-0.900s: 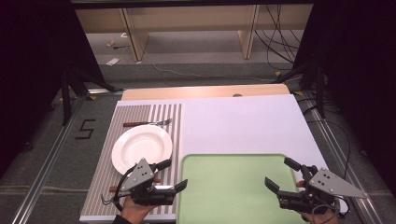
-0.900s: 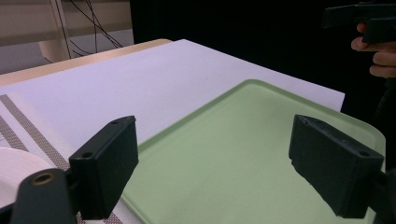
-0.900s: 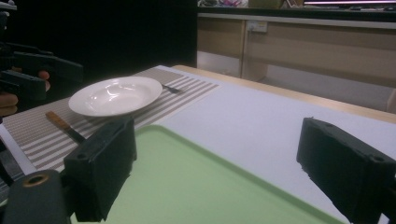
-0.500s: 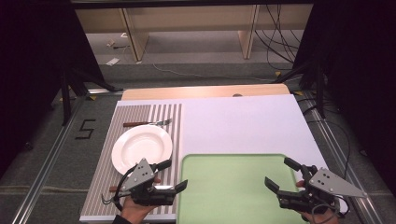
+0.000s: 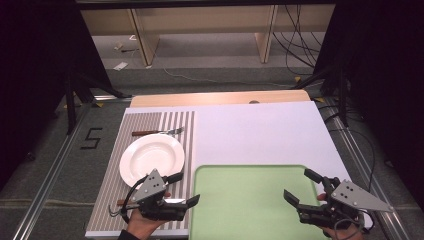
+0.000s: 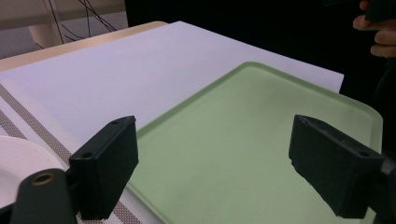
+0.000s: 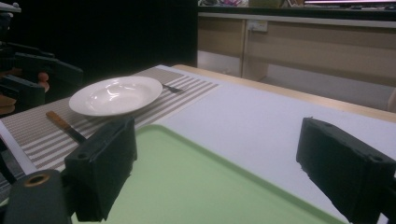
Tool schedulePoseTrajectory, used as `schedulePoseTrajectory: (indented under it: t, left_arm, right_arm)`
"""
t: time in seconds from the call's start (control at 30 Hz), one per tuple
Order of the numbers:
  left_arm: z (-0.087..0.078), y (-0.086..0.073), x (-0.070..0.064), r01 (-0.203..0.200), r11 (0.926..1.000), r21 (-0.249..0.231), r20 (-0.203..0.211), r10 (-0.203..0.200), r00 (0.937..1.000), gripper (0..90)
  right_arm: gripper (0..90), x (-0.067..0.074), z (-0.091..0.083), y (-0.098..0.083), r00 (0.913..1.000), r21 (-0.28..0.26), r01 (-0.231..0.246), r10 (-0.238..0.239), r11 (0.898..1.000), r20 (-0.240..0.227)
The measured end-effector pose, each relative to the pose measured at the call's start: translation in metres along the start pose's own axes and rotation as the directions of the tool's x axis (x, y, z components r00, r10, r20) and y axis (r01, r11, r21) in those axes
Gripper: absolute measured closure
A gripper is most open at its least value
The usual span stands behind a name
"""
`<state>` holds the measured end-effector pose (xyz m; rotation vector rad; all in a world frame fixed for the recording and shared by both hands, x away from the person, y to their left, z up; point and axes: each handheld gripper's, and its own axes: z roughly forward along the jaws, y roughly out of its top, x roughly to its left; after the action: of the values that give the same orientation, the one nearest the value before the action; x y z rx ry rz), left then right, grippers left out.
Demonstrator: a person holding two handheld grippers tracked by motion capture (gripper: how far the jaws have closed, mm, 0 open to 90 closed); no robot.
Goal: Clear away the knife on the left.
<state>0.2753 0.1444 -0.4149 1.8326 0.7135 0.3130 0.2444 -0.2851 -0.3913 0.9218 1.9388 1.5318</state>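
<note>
Between the spread-jawed, empty left gripper (image 5: 184, 189) and right gripper (image 5: 302, 187) lies the bare green tray (image 5: 250, 200). Just beyond the left gripper sits the plate (image 5: 151, 159) on a striped mat (image 5: 150, 125) (the likelier target, left arm nearer).

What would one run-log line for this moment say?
left hand-held gripper: open, empty | right hand-held gripper: open, empty | tray: bare | plate: on striped mat

black "5" (image 5: 92, 138) taped on floor (image 5: 45, 165)
</note>
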Motion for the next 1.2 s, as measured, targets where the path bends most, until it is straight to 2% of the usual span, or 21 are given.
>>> schedulePoseTrajectory:
  t: [0.03, 0.23, 0.33, 0.43, 0.5, 0.63, 0.77, 0.8, 0.83, 0.87, 0.9, 1.0, 1.03, 1.07, 1.1, 1.13, 1.2]
  left_arm:
    - [0.000, 0.000, 0.000, -0.013, 0.9999, 0.010, -0.005, 0.013, 0.9999, 15.5]
    - [-0.002, 0.003, 0.002, -0.033, 0.9981, 0.052, -0.008, 0.034, 0.9994, 15.5]
    - [-0.005, 0.005, 0.004, -0.056, 0.9947, 0.086, -0.014, 0.058, 0.9982, 15.5]
    - [-0.006, 0.007, 0.007, -0.050, 0.9921, 0.115, -0.001, 0.050, 0.9987, 15.6]
    - [-0.004, 0.007, 0.006, -0.059, 0.9886, 0.139, -0.003, 0.060, 0.9982, 15.6]
    - [-0.005, 0.009, 0.007, -0.096, 0.9752, 0.199, 0.015, 0.095, 0.9954, 15.6]
    - [-0.008, 0.010, 0.010, -0.119, 0.9621, 0.246, 0.009, 0.120, 0.9927, 15.6]
    - [-0.010, 0.009, 0.013, -0.120, 0.9545, 0.273, 0.016, 0.120, 0.9927, 15.6]
    - [-0.010, 0.009, 0.013, -0.120, 0.9545, 0.273, 0.016, 0.120, 0.9927, 15.6]
    - [-0.011, 0.008, 0.015, -0.136, 0.9389, 0.316, 0.018, 0.138, 0.9903, 15.6]
    - [-0.011, 0.008, 0.015, -0.136, 0.9389, 0.316, 0.018, 0.138, 0.9903, 15.6]
    - [-0.015, 0.007, 0.018, -0.163, 0.9098, 0.382, 0.015, 0.170, 0.9853, 15.9]
    - [-0.019, 0.007, 0.023, -0.166, 0.8928, 0.419, 0.014, 0.177, 0.9842, 15.9]
    - [-0.019, 0.007, 0.023, -0.166, 0.8928, 0.419, 0.014, 0.177, 0.9842, 15.9]
    - [-0.021, 0.006, 0.025, -0.159, 0.8878, 0.432, 0.006, 0.174, 0.9848, 15.9]
    - [-0.022, 0.006, 0.027, -0.154, 0.8805, 0.448, 0.008, 0.169, 0.9856, 16.0]
    - [-0.025, 0.004, 0.032, -0.154, 0.8606, 0.485, 0.009, 0.171, 0.9852, 16.0]
  right_arm:
    - [13.2, 0.000, 0.001, 0.000, 1.0000, -0.004, -0.001, 0.001, 1.000, 0.000]
    - [13.2, 0.000, 0.001, 0.000, 1.0000, -0.001, 0.000, 0.000, 1.000, 0.001]
    - [13.2, 0.000, 0.001, 0.000, 1.0000, -0.002, 0.000, 0.000, 1.000, 0.000]
    - [13.2, 0.000, 0.001, 0.000, 1.0000, -0.004, -0.002, 0.002, 1.000, -0.001]
    - [13.2, 0.000, 0.001, 0.000, 1.0000, 0.000, -0.002, 0.002, 1.000, 0.001]
    - [13.2, 0.000, 0.001, 0.000, 1.0000, -0.004, 0.000, 0.000, 1.000, -0.005]
    - [13.2, 0.000, 0.001, 0.000, 1.0000, -0.002, 0.000, 0.000, 1.000, -0.001]
    - [13.3, 0.000, 0.001, 0.000, 1.0000, 0.001, -0.002, 0.002, 1.000, 0.001]
    - [13.3, 0.000, 0.001, 0.000, 1.0000, 0.001, -0.002, 0.002, 1.000, 0.001]
    - [13.3, 0.000, 0.001, 0.000, 1.0000, 0.001, -0.001, 0.001, 1.000, 0.001]
    - [13.3, 0.000, 0.001, 0.000, 1.0000, 0.001, -0.001, 0.001, 1.000, 0.001]
    - [13.3, 0.000, 0.001, 0.000, 1.0000, 0.001, -0.001, 0.001, 1.000, 0.001]
    - [13.3, 0.000, 0.001, 0.000, 1.0000, 0.001, -0.001, 0.001, 1.000, 0.002]
    - [13.3, 0.000, 0.001, 0.000, 1.0000, 0.001, -0.001, 0.001, 1.000, 0.002]
    - [13.4, 0.000, 0.001, 0.000, 1.0000, 0.002, -0.001, 0.001, 1.000, 0.002]
    - [13.4, 0.000, 0.001, -0.001, 1.0000, 0.000, -0.002, 0.002, 1.000, 0.001]
    - [13.4, 0.000, 0.002, -0.001, 1.0000, 0.004, -0.003, 0.003, 1.000, 0.002]
